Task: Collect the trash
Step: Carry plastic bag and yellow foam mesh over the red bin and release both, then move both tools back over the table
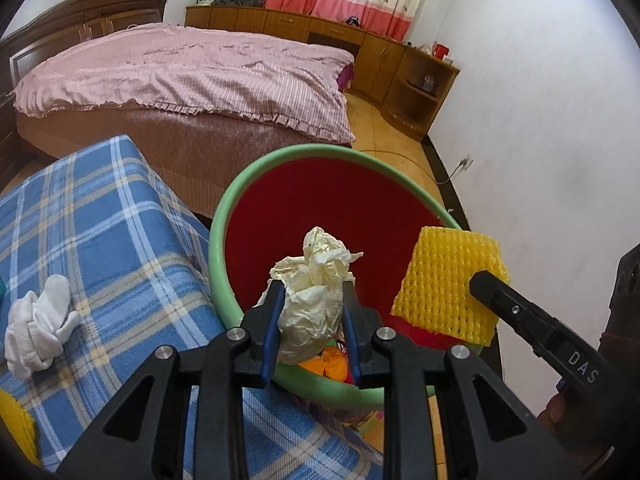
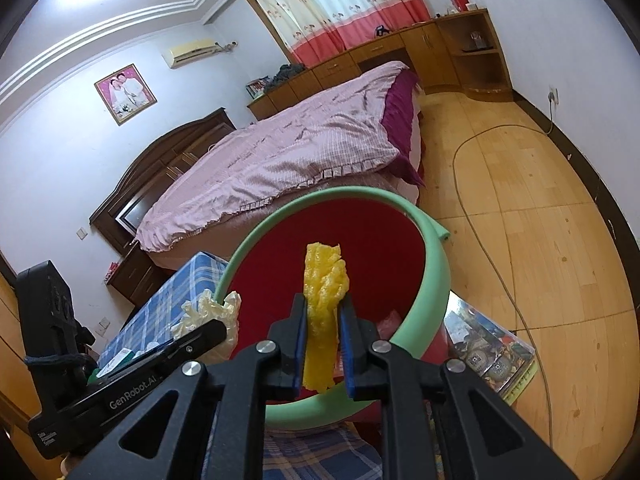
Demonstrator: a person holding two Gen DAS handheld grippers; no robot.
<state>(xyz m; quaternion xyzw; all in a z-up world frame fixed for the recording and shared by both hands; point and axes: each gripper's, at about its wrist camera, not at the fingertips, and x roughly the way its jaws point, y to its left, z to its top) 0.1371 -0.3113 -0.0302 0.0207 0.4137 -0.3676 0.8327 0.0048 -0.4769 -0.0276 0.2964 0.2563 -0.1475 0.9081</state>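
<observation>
- The crumpled paper (image 1: 310, 300) sits pinched between the left gripper (image 1: 310, 312) pads, over the near rim of the red bin (image 1: 320, 208) with its green edge.
- The yellow foam net (image 2: 326, 312) is clamped in the nearly closed right gripper (image 2: 324, 320), also over the bin.
- Only the left view shows a white sock (image 1: 38, 322) on the plaid blanket (image 1: 100, 240); only the right shows a book (image 2: 488, 348) on the floor.
- Both grippers tilt downward, side by side.
</observation>
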